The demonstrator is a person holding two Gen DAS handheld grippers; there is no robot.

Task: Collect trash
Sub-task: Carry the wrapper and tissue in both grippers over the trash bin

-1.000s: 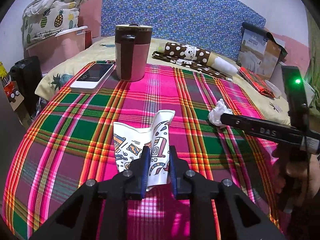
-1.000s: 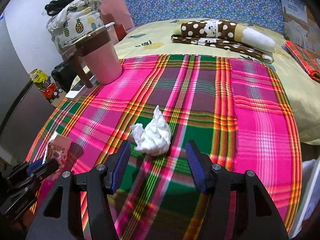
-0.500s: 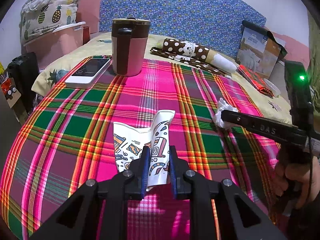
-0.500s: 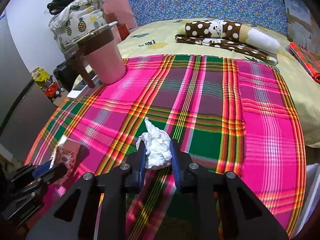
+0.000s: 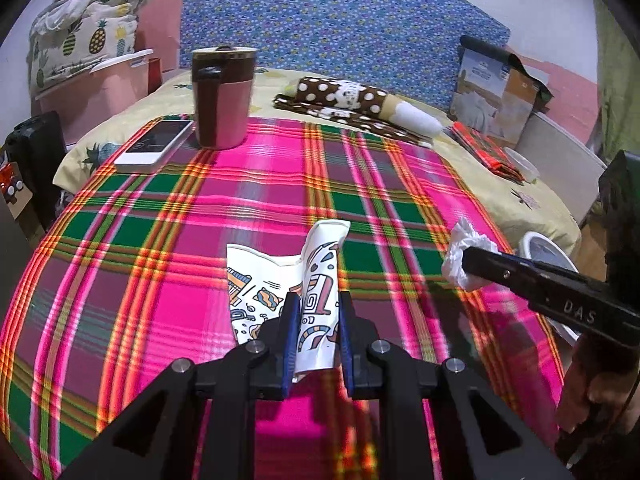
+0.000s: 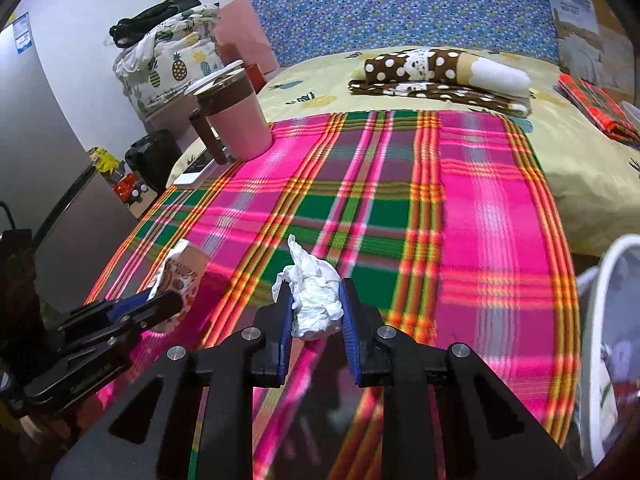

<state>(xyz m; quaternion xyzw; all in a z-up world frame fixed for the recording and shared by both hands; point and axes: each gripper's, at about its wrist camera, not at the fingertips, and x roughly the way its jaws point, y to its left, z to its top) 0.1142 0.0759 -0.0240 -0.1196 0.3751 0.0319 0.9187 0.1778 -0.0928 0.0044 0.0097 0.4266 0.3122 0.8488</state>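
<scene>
The left gripper (image 5: 315, 328) is clamped on a flattened printed cup (image 5: 298, 292), and the right gripper (image 6: 316, 316) is clamped on a tissue wad (image 6: 314, 300); its jaws have just been closing, and the wad now sits squeezed between the blue pads. Both pieces of trash hang over the near part of the plaid cloth (image 6: 400, 208), the cup left of the tissue. A white bin (image 6: 608, 320) stands off the cloth's right edge, low beside the bed, and is the likely drop point.

The tissue looks the weaker hold. It is soft and loose, with a tail sticking up past the pads, so a quick swing could tear off a shred or let the wad slip out onto the cloth. The cup is pinched along one crumpled fold only; the wide flap to its left hangs free and could drag on the cloth or twist the cup out of the pads. The two grippers are near each other, so if both head for the bin at once they could knock together, the left one having to cross behind or over the right.

Room is good. The cloth's centre is bare, and the mug (image 5: 222, 96) and phone (image 5: 156, 146) sit well apart at its far left corner. The polka-dot bundle (image 6: 436, 72) lies beyond the cloth's far edge. The tight spot is the cloth's right edge, where the bed drops off to the bin's rim.
</scene>
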